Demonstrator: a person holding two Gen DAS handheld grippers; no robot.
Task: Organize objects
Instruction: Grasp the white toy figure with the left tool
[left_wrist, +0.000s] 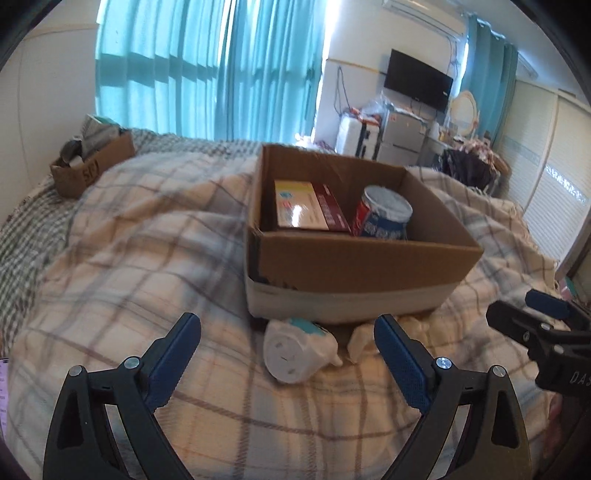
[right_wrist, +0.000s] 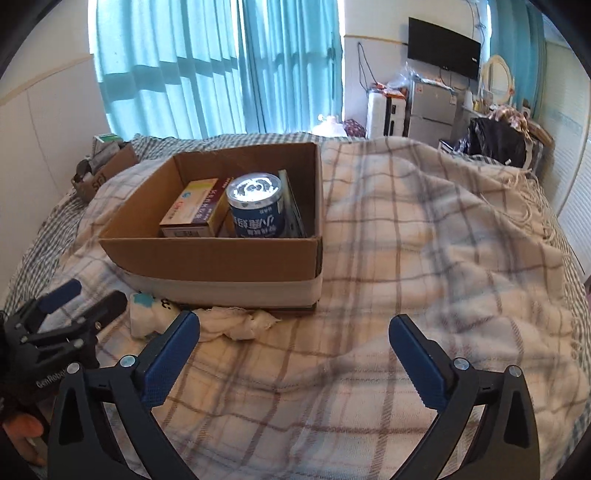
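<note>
Bed w/ plaid blanket (right_wrist: 424, 229). Cardboard box (left_wrist: 354, 258) already holds a carton and a tin. Left gripper (left_wrist: 288, 354) spread wide, empty, aimed at a white pack (left_wrist: 295, 350), possibly wipes, touching the box front. Next: lower, close on it. Right gripper (right_wrist: 295, 358) wide, empty; only its view shows the white cloth (right_wrist: 236, 325) fully.

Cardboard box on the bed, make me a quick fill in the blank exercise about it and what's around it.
1. The blue can stands inside the cardboard ____.
2. The white plug adapter lies on the plaid ____, outside the cardboard box.
3. The left gripper has its jaws ____.
4. The crumpled white cloth lies in ____ of the box.

Missing words: box; blanket; open; front
</note>
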